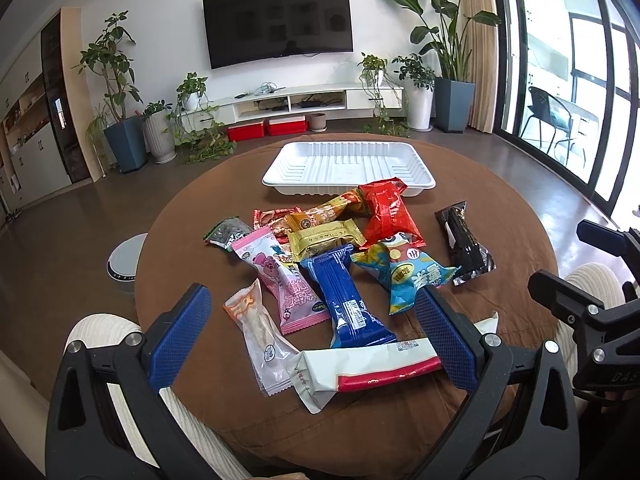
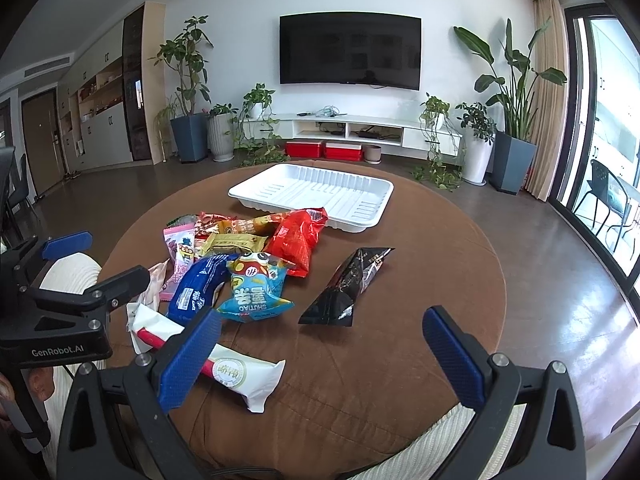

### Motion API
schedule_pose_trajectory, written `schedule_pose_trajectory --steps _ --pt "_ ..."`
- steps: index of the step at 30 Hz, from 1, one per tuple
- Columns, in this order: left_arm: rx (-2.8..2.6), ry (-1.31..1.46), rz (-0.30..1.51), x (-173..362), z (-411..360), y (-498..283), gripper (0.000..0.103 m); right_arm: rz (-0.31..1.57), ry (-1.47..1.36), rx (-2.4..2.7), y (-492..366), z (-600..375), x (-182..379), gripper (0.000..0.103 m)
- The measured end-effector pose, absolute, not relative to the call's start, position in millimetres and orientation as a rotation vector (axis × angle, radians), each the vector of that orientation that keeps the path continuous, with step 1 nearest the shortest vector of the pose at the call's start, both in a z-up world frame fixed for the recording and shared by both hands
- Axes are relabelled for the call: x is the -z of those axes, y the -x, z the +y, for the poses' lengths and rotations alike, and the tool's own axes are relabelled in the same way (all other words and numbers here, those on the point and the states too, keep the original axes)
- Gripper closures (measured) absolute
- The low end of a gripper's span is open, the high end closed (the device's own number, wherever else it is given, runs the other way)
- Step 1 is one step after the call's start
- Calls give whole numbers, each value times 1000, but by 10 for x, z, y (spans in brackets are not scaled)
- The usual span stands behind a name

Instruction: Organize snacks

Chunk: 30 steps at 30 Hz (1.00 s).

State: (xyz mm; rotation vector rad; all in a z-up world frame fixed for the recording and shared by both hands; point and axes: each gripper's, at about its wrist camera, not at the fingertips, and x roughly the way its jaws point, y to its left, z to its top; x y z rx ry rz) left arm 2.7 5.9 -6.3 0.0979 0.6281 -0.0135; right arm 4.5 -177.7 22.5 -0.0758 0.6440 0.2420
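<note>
Snacks lie heaped on the round brown counter [image 1: 500, 208], none in the tray yet. The left claw [image 1: 316, 344] gapes wide and empty over the white-and-red packet [image 1: 360, 372], likely lining up a first pick. The right claw [image 2: 324, 356], equally spread and empty, hovers near the lone black packet [image 2: 348, 288]. About twelve packets show, each different. One white tray [image 1: 348, 160] waits empty behind the heap.

Left claw [image 1: 316, 340] spread wide, empty; right claw [image 2: 324, 354] likewise, level.
</note>
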Motion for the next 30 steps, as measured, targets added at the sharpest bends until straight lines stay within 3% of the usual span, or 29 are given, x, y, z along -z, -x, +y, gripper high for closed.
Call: schedule_pose_trajectory --steps 30 --pt "15 -93 627 51 84 -24 0 638 131 -275 0 -1638 -198 0"
